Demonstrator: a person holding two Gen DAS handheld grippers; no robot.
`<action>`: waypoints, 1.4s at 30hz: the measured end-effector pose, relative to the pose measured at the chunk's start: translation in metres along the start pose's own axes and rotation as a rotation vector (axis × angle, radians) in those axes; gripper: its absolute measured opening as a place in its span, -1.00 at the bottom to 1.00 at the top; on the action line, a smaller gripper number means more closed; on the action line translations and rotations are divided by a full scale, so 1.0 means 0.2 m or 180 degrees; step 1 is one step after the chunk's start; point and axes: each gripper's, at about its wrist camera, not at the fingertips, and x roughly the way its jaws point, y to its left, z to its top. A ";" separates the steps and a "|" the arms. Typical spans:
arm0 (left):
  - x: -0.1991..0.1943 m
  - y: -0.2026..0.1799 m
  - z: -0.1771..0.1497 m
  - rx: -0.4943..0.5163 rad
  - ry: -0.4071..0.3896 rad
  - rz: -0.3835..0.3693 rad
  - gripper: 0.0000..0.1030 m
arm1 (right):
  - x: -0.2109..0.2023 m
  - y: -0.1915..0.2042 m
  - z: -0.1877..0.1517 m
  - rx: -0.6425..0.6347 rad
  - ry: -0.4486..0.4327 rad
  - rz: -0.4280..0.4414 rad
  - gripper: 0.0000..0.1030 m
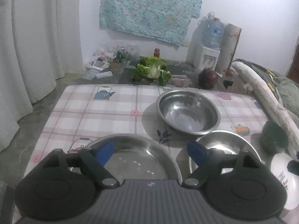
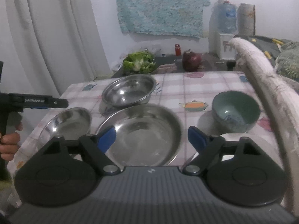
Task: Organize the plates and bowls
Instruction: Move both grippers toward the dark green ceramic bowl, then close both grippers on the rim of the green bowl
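Green leafy cabbage (image 2: 139,63) and dark red cabbage (image 2: 192,61) sit beyond the checked-cloth counter (image 2: 196,85), at 12 o'clock. Deep steel bowl (image 2: 129,90) at 11, wide shallow steel bowl (image 2: 140,134) dead ahead, small steel plate (image 2: 65,125) at 9, green ceramic bowl (image 2: 236,111) at 2; all empty. Left tongs (image 1: 150,152) and right tongs (image 2: 152,137) both gape wide, gripping nothing.
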 end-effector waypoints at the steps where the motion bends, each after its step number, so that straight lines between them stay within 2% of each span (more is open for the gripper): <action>1: 0.00 0.00 0.01 -0.0017 -0.0001 -0.0009 0.65 | -0.02 -0.01 0.01 -0.0003 -0.0048 -0.0022 0.59; 7: 0.03 -0.13 0.07 0.0081 0.0038 -0.0203 0.52 | -0.06 -0.14 0.06 0.0034 -0.0173 -0.0299 0.48; 13: 0.10 -0.47 0.15 0.0403 0.0085 -0.0653 0.53 | -0.04 -0.41 0.12 0.0279 -0.0196 -0.0559 0.37; 16: 0.15 -0.63 0.17 0.0579 0.0109 -0.0755 0.61 | -0.02 -0.55 0.16 0.0393 -0.0194 -0.0656 0.32; 20: 0.21 -0.80 0.18 0.0738 0.0046 -0.0863 0.67 | 0.02 -0.70 0.18 0.0573 -0.0155 -0.0726 0.20; 25: 0.26 -0.89 0.20 0.0636 -0.0133 -0.1090 0.78 | 0.05 -0.79 0.18 0.0562 -0.0163 -0.0775 0.18; 29: 0.32 -1.01 0.22 0.0733 -0.0078 -0.1093 0.78 | 0.10 -0.90 0.16 0.0666 -0.0098 -0.0792 0.10; 31: 0.38 -1.08 0.23 0.0770 0.0050 -0.1137 0.76 | 0.14 -0.94 0.15 0.0694 -0.0058 -0.0802 0.06; 35: 0.48 -1.22 0.21 0.0904 0.0251 -0.1081 0.65 | 0.20 -1.00 0.14 0.0711 0.0014 -0.0808 0.00; 39: 0.57 -1.32 0.16 0.0986 0.0464 -0.1069 0.36 | 0.25 -1.04 0.12 0.0705 0.0108 -0.0783 -0.05; 42: 0.61 -1.39 0.13 0.1066 0.0566 -0.1090 0.24 | 0.29 -1.07 0.11 0.0726 0.0177 -0.0763 -0.09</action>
